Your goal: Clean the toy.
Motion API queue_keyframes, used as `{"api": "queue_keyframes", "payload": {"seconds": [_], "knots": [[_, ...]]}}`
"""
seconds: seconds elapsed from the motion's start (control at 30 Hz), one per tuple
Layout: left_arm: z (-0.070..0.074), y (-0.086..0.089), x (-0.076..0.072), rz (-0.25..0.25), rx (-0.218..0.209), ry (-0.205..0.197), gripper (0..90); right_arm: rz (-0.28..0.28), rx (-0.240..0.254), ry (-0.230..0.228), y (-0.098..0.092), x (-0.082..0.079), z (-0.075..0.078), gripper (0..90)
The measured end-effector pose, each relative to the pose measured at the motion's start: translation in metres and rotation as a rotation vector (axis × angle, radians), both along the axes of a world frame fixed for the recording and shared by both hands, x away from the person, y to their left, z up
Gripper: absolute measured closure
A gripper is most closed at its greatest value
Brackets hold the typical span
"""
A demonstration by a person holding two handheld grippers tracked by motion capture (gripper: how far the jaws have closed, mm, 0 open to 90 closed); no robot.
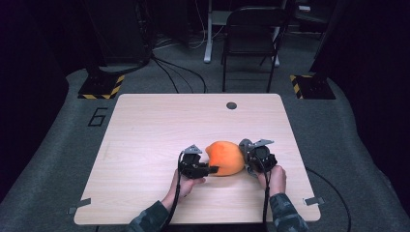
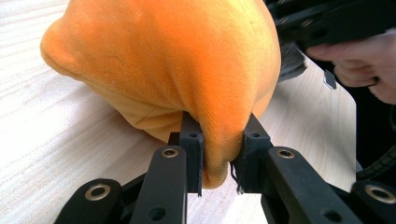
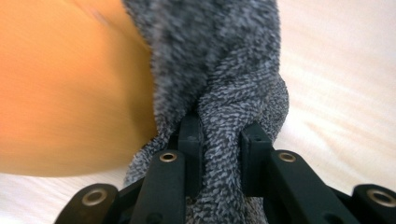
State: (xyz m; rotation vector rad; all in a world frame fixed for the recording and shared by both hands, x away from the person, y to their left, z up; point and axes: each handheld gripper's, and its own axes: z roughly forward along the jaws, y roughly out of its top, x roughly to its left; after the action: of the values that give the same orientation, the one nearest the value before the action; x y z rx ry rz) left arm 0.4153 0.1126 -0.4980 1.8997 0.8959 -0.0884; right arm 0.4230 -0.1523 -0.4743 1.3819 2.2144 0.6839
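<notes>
An orange fleece cloth (image 1: 225,158) lies bunched into a rounded heap on the wooden table (image 1: 159,125), between my two grippers. My left gripper (image 1: 212,169) is at the heap's left side. In the left gripper view it (image 2: 219,161) is shut on a fold of the orange cloth (image 2: 177,60). My right gripper (image 1: 249,158) is at the heap's right side. In the right gripper view it (image 3: 222,149) is shut on a twist of grey terry cloth (image 3: 224,60) that lies against the orange cloth (image 3: 60,93). Whether grey and orange are one piece I cannot tell.
A small round dark hole (image 1: 231,105) sits near the table's far edge. Behind the table stands a black folding chair (image 1: 251,38), with cables on the grey floor. Metal clips (image 1: 314,200) mark the near corners. Bare wood stretches to the left and behind the cloth.
</notes>
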Motion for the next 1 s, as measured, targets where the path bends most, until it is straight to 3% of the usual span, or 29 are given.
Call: {"api": "queue_keyframes", "payload": {"seconds": [0.07, 0.17, 0.3, 0.37, 0.43, 0.5, 0.6, 0.8, 1.0], "knots": [[0.001, 0.0, 0.0, -0.004, 0.003, -0.006, 75.9, 0.002, -0.004, 0.023, -0.003, 0.003, -0.004, 74.9], [0.001, -0.001, -0.001, -0.001, 0.002, -0.01, 75.7, -0.004, 0.001, 0.001, -0.006, -0.001, 0.008, 74.8], [0.002, -0.002, -0.002, -0.001, 0.007, -0.015, 75.7, 0.034, 0.053, -0.109, 0.002, -0.018, 0.049, 74.8], [0.002, -0.002, -0.002, -0.011, 0.014, -0.023, 75.6, 0.093, 0.076, -0.156, 0.015, -0.03, 0.067, 74.7], [0.002, -0.002, -0.002, -0.001, 0.012, -0.02, 75.6, 0.168, 0.087, -0.177, 0.034, -0.04, 0.074, 74.6], [0.002, -0.002, -0.003, 0.002, 0.009, -0.015, 75.6, 0.232, 0.053, -0.174, 0.054, -0.047, 0.072, 74.5], [0.001, -0.002, -0.002, 0.001, 0.018, -0.023, 75.5, 0.252, 0.005, -0.151, 0.068, -0.044, 0.056, 74.5], [0.0, -0.002, -0.003, -0.006, 0.02, -0.026, 75.3, 0.162, 0.019, -0.134, 0.041, -0.031, 0.049, 74.5], [-0.001, -0.002, -0.001, -0.011, 0.02, -0.023, 75.2, 0.068, 0.048, -0.068, 0.011, -0.012, 0.029, 74.5]]}}
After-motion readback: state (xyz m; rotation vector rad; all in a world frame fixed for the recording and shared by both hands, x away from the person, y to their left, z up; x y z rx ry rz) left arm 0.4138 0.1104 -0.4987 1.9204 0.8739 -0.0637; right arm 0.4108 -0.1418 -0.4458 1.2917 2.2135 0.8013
